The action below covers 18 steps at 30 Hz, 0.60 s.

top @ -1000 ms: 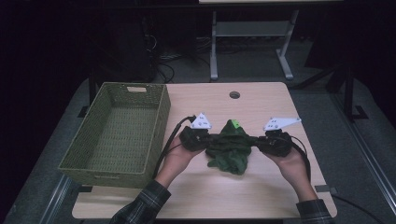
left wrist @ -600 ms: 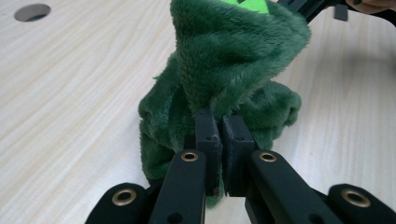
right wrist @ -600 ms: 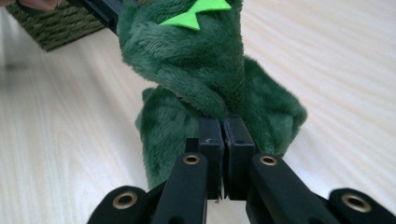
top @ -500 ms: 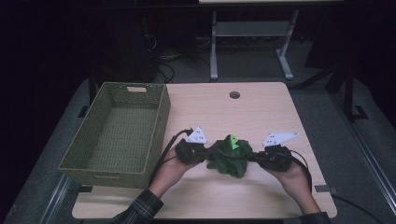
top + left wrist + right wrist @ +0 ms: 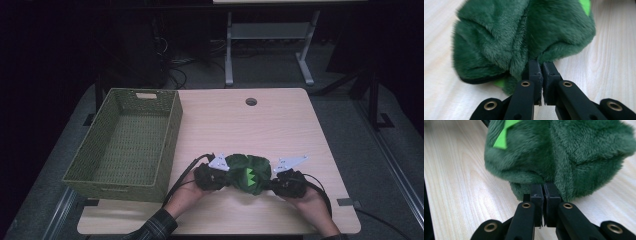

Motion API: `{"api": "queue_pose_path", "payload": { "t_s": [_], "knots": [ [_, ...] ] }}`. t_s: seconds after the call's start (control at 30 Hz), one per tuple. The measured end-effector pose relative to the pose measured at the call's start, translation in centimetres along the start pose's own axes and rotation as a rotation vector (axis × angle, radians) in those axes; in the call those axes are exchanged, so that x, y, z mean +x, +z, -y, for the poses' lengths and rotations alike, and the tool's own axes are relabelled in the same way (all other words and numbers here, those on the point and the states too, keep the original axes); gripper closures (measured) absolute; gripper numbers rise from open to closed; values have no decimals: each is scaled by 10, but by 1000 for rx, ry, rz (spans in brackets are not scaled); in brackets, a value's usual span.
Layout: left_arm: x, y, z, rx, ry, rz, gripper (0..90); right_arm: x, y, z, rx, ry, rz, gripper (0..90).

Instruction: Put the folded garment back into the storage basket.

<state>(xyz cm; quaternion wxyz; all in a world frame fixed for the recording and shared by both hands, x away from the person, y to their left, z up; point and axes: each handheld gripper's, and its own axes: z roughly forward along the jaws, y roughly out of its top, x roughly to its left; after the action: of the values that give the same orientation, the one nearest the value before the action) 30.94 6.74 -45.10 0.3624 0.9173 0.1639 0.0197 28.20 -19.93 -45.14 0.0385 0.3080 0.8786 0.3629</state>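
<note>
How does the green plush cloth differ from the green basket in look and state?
The plush cloth is dark green, furry and crumpled; the basket is olive, woven and stiff. The cloth is pinched by the left tongs and right tongs; the basket stands untouched. Both rest on the table.

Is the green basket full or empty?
Empty. The high view shows the basket with its woven floor bare; the fuzzy green cloth is outside it on the table.

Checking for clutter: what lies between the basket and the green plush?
In the high view, between basket and green plush: bare table, left gripper and its cable.
</note>
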Motion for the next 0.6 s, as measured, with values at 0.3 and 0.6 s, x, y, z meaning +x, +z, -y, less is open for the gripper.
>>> {"api": "queue_pose_path", "payload": {
  "t_s": [0.3,0.6],
  "knots": [
    [-3,8,2,10,6,-5,830,-1,10,5,22,17,-13,826],
    [-8,-13,4,-20,12,-24,645,-1,-9,10,-48,27,-34,643]
  ]
}}
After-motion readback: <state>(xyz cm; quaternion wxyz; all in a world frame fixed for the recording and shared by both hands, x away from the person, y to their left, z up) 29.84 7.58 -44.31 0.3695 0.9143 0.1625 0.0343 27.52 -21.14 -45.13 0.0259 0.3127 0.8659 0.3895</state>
